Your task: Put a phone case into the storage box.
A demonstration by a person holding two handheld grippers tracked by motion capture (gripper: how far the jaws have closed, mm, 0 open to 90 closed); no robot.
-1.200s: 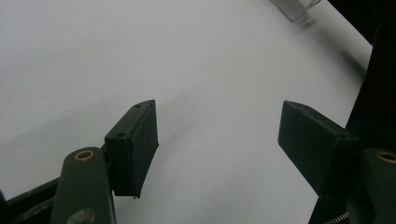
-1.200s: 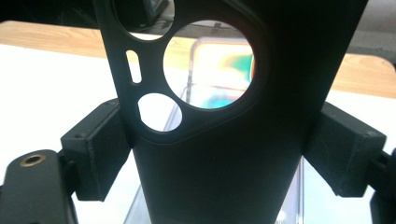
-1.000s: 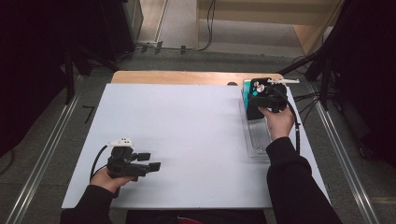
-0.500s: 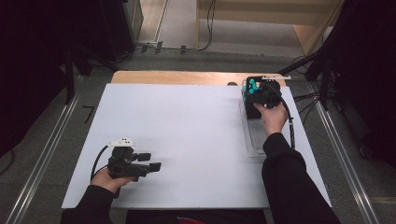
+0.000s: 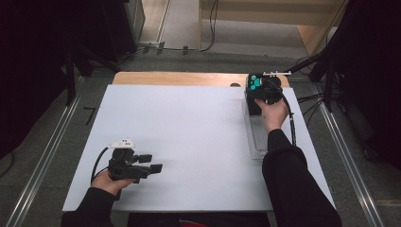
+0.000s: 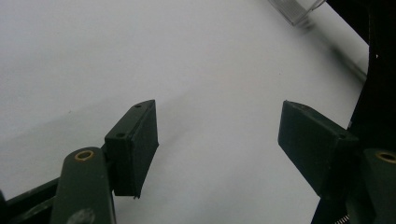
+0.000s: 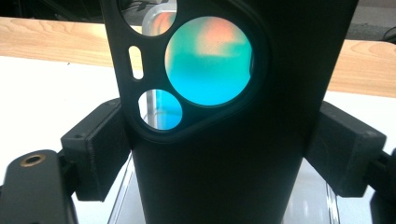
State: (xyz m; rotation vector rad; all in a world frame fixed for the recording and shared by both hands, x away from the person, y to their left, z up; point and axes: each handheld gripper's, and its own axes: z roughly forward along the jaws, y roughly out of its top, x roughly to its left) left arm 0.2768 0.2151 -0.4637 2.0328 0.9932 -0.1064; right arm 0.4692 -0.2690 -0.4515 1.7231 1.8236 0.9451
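Note:
A black phone case [image 7: 224, 154] with round camera cutouts stands upright between the pads of my right gripper [image 7: 219, 149], which press on both its edges. Teal and orange colour shows through the cutouts. In the high view the right gripper [image 5: 261, 92] holds the case [image 5: 254, 105] over the far end of a clear plastic tray [image 5: 259, 137] at the table's right side. My left gripper [image 5: 153, 163] rests near the front left, jaws open on nothing. In the left gripper view the left gripper [image 6: 217, 140] has only bare white table between its pads.
The white table top [image 5: 189, 132] spreads between the two hands. A wooden strip [image 5: 179, 78] runs along its far edge. A corner of the clear tray [image 6: 296, 7] appears far off in the left gripper view. Cables lie on the floor beyond the table.
My right hand has shifted a little to the left with the phone case still gripped. The left hand has stayed in place.

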